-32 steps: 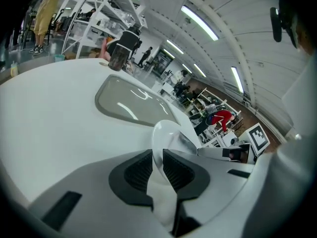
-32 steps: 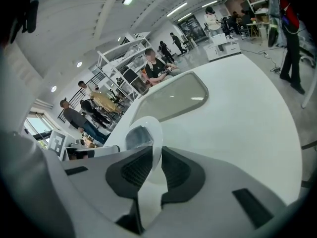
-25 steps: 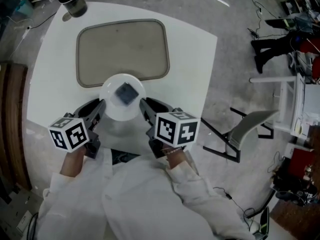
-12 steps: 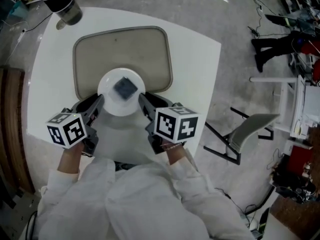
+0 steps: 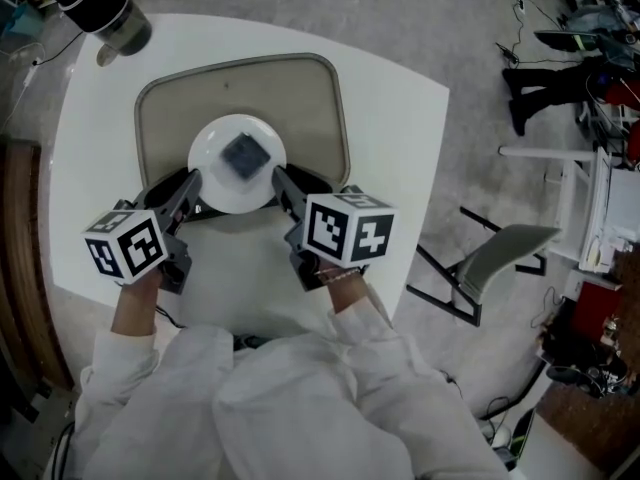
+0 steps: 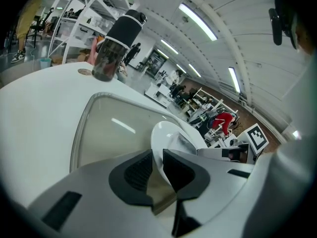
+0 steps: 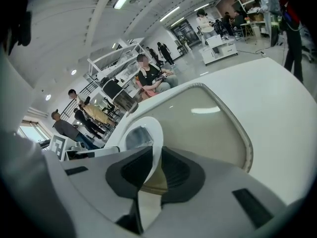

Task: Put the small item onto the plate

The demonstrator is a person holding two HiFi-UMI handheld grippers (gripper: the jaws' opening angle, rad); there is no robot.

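Item: the dark square item [image 5: 244, 155] lies near the middle of the plate [image 5: 210, 173], so by the look of it the placing is done.
Plate: it's carried between your 2 grippers over the near part of the tray [image 5: 300, 98]. I can't tell whether it's lifted or resting there.
Left gripper [image 5: 190, 186]: jaws pinched on the plate's left rim.
Right gripper [image 5: 282, 183]: jaws pinched on the right rim, opposite.
Risk, tilt: let 1 hand ride higher than the other and the item slides to the low edge and off.
Risk, grip: you only have the thin rim on each side. Ease either pinch early and that side drops.
Risk, tray lip: the plate's near edge sits over the tray's raised border. Set it down there and it may rock.
Bottle [image 5: 95, 8]: far-left corner of the table [image 5: 390, 148], well apart, no threat.
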